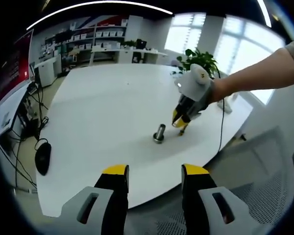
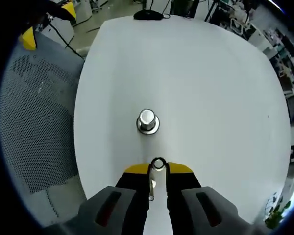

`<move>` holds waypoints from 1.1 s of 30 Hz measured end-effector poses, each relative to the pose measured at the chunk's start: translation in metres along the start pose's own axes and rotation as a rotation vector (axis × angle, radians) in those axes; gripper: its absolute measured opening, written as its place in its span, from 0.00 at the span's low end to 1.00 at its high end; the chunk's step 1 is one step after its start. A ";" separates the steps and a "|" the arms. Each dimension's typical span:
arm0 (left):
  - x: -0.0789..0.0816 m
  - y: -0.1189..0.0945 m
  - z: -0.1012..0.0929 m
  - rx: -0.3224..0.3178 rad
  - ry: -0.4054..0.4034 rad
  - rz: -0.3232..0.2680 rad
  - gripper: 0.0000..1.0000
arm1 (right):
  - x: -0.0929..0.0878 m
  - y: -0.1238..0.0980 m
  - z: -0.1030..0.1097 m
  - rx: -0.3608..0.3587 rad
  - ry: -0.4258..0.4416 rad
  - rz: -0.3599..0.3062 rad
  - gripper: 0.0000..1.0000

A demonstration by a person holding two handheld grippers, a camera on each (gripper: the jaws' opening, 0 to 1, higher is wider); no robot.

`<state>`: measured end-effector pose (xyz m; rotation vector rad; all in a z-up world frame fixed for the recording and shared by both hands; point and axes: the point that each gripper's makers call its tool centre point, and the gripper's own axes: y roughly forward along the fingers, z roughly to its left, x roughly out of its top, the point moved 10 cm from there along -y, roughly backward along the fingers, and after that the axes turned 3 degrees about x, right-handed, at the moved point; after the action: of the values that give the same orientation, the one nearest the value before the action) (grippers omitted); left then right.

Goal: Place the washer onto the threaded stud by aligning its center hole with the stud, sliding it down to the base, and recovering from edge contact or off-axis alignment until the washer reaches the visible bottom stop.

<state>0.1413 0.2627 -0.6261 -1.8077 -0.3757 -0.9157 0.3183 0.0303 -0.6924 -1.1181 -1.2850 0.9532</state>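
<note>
Pinching the washer [image 2: 158, 164] edge-on between our right gripper [image 2: 158, 169] tips keeps its hole free for the stud [image 2: 147, 121] just ahead; left gripper [image 1: 154, 172] waits open.

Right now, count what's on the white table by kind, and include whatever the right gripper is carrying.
Threaded stud: 1, standing upright on the table
Washer: 1, held in the right gripper
Computer mouse: 1, at the table's edge
Total: 3
</note>
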 end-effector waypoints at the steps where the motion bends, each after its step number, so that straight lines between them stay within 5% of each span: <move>1: 0.000 0.000 0.000 0.000 0.000 0.003 0.41 | 0.001 -0.003 -0.001 -0.004 0.006 -0.007 0.12; 19: 0.000 0.000 0.000 -0.001 0.002 0.007 0.41 | -0.025 -0.048 -0.014 -0.079 0.007 -0.032 0.12; 33: -0.002 0.000 0.000 0.004 0.012 0.012 0.41 | -0.033 -0.051 -0.002 -0.071 -0.006 -0.017 0.12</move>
<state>0.1403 0.2627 -0.6274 -1.7986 -0.3586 -0.9170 0.3142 -0.0133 -0.6503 -1.1578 -1.3400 0.9049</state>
